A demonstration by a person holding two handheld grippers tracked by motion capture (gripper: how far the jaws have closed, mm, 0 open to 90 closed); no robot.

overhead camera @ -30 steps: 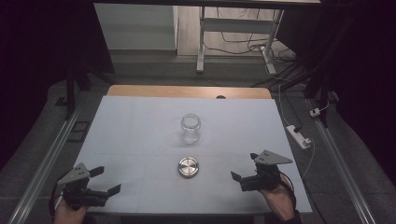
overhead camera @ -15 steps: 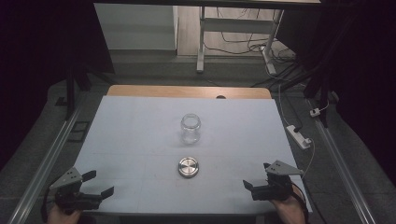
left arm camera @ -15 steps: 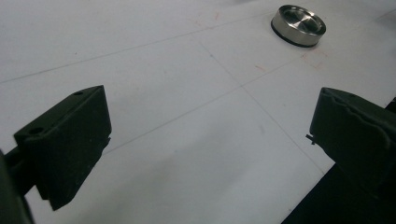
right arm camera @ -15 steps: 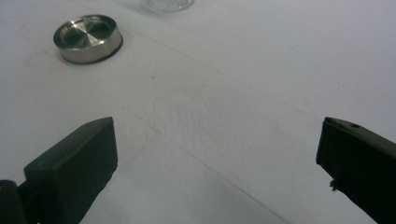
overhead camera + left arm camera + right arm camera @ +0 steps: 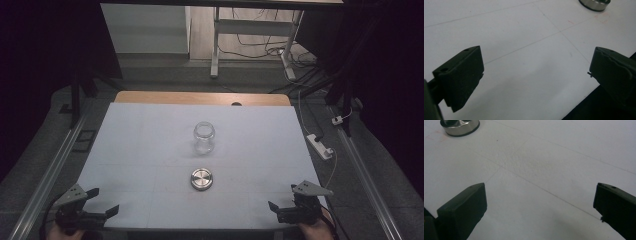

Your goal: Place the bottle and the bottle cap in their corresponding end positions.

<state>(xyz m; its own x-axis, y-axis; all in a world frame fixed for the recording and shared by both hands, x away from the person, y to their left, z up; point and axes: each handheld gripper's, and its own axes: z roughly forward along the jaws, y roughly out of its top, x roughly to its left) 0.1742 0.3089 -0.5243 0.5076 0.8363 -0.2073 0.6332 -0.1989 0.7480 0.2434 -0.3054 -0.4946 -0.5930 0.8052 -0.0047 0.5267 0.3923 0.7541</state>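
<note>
A clear glass jar stands upright and lidless at the middle of the white table. Its round metal lid lies flat just in front of it. My left gripper hovers open at the near left corner, well apart from both. At the near right corner, my right gripper is open too. In the left gripper view the jaws stand wide around bare table, with the lid at the top edge. The right gripper view has the lid at top left, far beyond the spread jaws.
A wooden strip with a small hole borders the table's far edge. A white power strip lies on the floor off the right side. Metal rails run along both sides. Desk legs and cables stand behind.
Both grippers have drawn back toward the near edge of the table and slightly outward, staying open. Jar and lid have not moved.
</note>
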